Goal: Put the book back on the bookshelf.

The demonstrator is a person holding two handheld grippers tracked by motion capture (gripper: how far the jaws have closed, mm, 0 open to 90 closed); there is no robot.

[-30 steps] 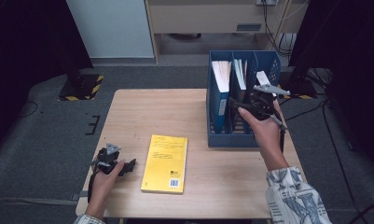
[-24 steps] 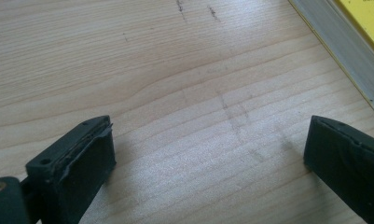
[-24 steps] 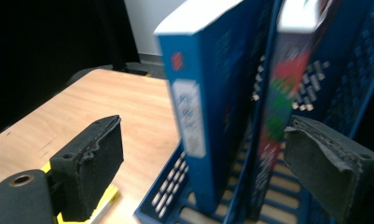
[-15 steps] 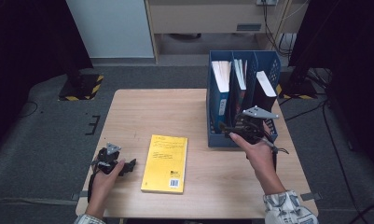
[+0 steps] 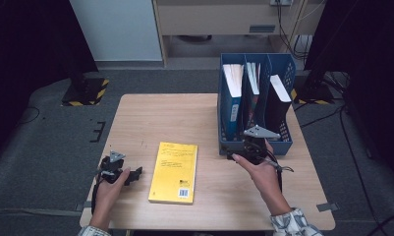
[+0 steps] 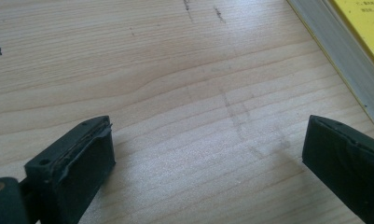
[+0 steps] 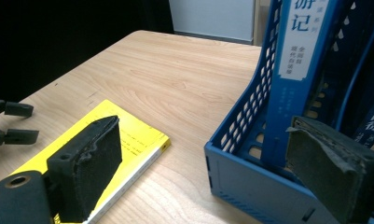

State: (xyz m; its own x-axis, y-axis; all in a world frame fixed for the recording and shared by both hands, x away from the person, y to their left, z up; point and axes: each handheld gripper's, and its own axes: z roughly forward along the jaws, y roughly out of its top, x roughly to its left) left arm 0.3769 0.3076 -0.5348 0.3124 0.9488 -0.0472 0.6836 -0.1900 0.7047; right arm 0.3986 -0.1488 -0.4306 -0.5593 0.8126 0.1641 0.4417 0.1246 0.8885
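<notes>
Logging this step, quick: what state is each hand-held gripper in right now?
Left hand-held gripper: open, nothing between the jaws.
Right hand-held gripper: open, holding nothing.

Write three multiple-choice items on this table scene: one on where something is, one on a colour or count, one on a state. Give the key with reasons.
1. Where does the yellow book lie?
A. inside the rack
B. flat on the table, between the two tools
C. on the floor

2. How many books stand in the blue file rack?
A. one
B. three
C. five

3. How does the right tool stand?
A. jaws open, nothing between them
B. shut on the yellow book
C. shut on the rack's wall

Key: 1 B, it lies flat between the left tool and the right one. 2 B, one book per compartment. 3 A, the right gripper view shows a wide gap.
</notes>
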